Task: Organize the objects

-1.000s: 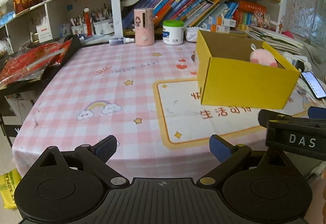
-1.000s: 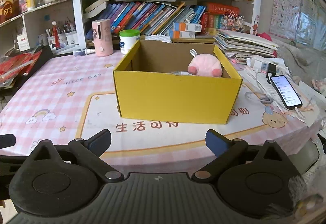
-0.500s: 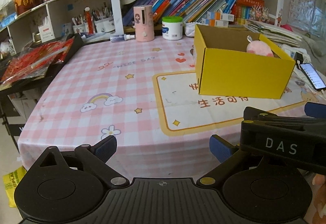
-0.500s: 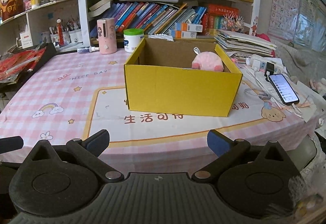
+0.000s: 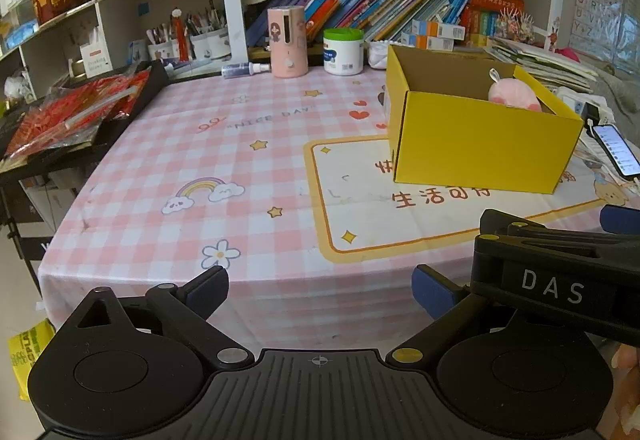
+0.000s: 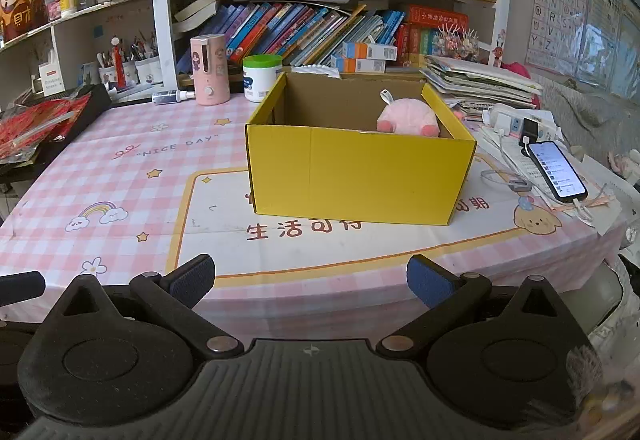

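A yellow cardboard box [image 6: 360, 176] stands open on the pink checked tablecloth [image 6: 120, 176]; it also shows in the left wrist view [image 5: 480, 144] at the right. A pink plush toy [image 6: 408, 118] lies inside it near the right wall, also seen in the left wrist view [image 5: 514, 96]. My left gripper [image 5: 320, 288] is open and empty, held off the table's front edge. My right gripper [image 6: 312, 280] is open and empty, also in front of the table edge, facing the box. Its body shows in the left wrist view [image 5: 560, 280] at the right.
A pink cylinder device [image 6: 210, 70], a white jar with a green lid [image 6: 262, 76] and a small spray bottle [image 6: 170, 96] stand at the table's back. A phone [image 6: 556, 170] on a cable and stacked papers [image 6: 480, 84] lie right. Red packets [image 5: 72, 108] lie left. Bookshelves stand behind.
Both grippers have drawn back from the table, so the box looks smaller and farther. Both stay open and empty.
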`<move>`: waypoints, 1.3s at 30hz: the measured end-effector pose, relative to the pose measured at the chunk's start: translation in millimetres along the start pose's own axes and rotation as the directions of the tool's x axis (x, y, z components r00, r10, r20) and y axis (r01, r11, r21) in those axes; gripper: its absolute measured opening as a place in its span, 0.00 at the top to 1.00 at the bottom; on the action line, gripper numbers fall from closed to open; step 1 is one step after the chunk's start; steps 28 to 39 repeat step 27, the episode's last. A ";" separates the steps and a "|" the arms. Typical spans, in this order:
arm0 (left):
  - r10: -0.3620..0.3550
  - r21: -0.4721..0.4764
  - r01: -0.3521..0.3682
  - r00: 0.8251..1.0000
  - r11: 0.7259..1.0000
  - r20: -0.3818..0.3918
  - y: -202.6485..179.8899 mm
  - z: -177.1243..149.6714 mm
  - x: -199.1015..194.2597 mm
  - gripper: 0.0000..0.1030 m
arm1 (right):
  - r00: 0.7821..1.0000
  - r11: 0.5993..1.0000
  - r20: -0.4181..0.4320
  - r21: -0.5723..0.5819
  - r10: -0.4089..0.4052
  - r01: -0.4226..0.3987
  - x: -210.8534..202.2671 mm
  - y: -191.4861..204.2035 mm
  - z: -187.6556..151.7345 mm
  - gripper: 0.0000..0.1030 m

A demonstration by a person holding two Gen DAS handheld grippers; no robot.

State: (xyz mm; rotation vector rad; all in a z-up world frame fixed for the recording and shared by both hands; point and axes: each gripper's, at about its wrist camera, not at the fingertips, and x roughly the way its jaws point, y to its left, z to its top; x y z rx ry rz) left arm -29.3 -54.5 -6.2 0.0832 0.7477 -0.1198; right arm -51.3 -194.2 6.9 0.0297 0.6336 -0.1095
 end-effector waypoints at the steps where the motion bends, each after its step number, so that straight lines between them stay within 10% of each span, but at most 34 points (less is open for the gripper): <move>1: -0.001 -0.003 0.001 1.000 1.000 -0.002 0.1 -0.1 0.0 0.03 | 1.000 1.000 0.000 0.000 0.001 -0.001 0.4 -0.5 0.5 0.00; 39: -0.005 -0.033 0.005 1.000 0.999 -0.020 2.0 0.6 4.9 0.03 | 0.999 1.000 -0.021 0.015 0.024 -0.024 6.0 -3.2 3.6 0.00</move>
